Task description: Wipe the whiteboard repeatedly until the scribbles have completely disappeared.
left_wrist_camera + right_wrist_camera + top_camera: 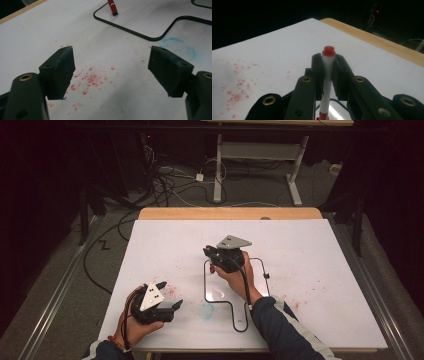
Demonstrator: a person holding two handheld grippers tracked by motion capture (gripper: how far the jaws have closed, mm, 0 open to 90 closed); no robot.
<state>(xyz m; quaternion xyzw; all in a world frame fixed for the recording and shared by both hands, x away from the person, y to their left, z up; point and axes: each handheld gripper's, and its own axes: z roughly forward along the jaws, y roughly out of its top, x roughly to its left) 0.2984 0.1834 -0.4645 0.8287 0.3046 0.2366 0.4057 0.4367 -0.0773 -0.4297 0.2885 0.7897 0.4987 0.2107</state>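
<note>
1. My right gripper point(328, 67) pinches the red-capped marker point(327, 75) upright, tip down over the whiteboard point(310, 270), ready for drawing.
2. My left gripper point(111, 72) rests aside, jaws spread and empty, near the red specks point(90, 80).

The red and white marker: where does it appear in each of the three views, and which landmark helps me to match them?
High view: the marker is near the centre, mostly hidden under the right gripper.
Left gripper view: its red lower end stands at the top edge, on the board.
Right gripper view: upright at centre, clamped between the jaws.
Shared landmark: the black drawn line.
</note>
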